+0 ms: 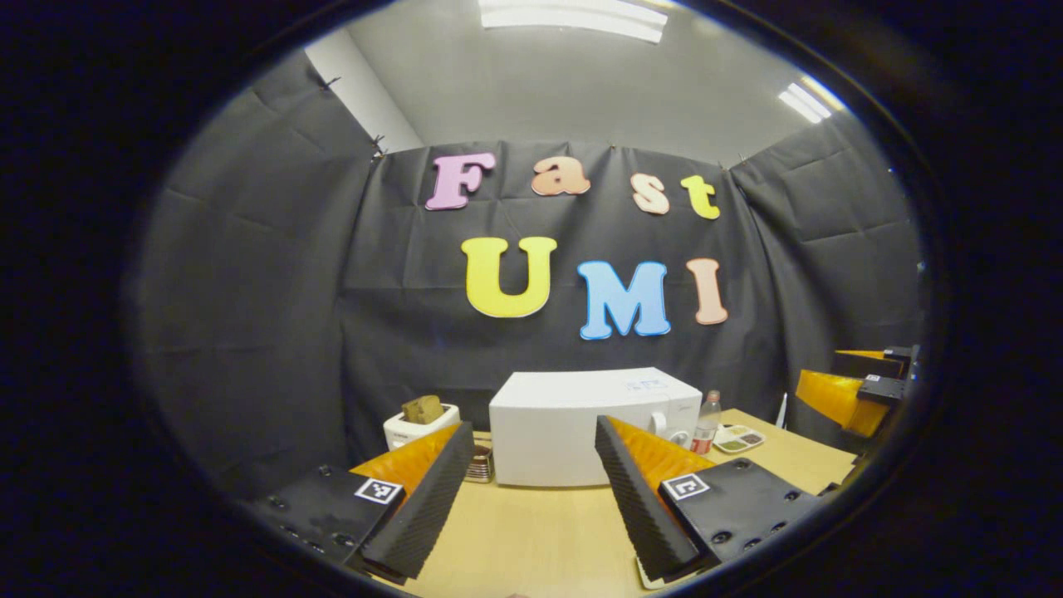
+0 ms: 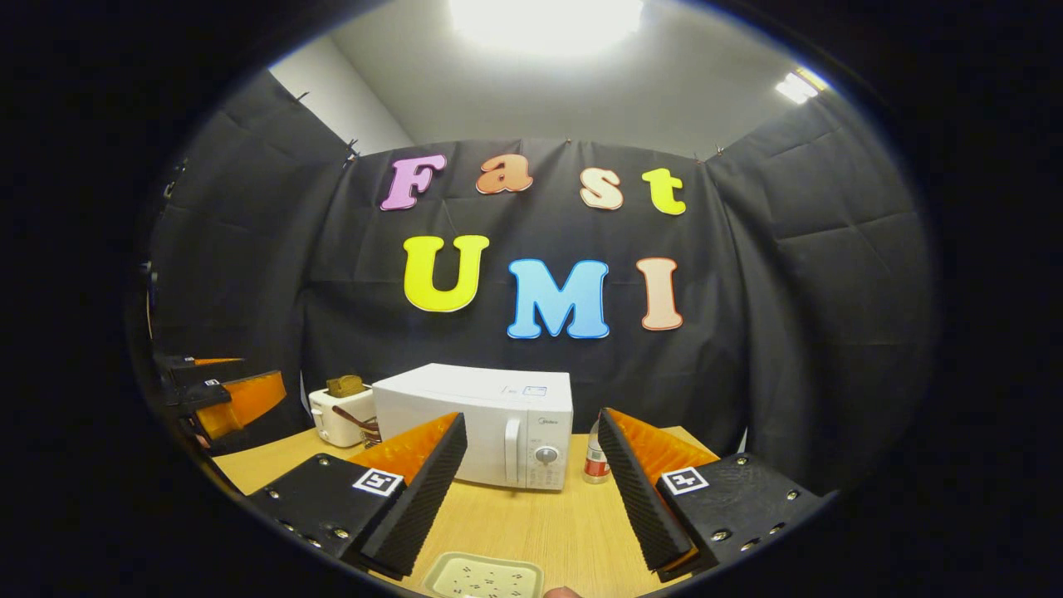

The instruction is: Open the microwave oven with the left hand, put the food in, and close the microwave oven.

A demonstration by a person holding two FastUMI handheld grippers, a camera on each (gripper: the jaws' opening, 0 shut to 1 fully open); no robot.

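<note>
While both my left tool (image 1: 527, 490) and right tool (image 2: 531, 490) hang wide open and empty, the microwave oven (image 2: 477, 423) stays shut; a misjudged reach for its handle (image 2: 512, 451) may shove it.

Staged recording booth, not a lived-in kitchen. Black cloth (image 2: 797, 332) hung as walls on three sides, creased and pinned at the top; plain white ceiling with strip lights (image 1: 573, 18) above (office-type room behind the cloth). Kitchen props set on a pale wooden worktop (image 2: 531, 523): white microwave oven (image 2: 482, 423), toaster (image 2: 340, 415) with bread in it, a bottle (image 2: 595, 457), a small sectioned dish (image 1: 737, 438)
</note>
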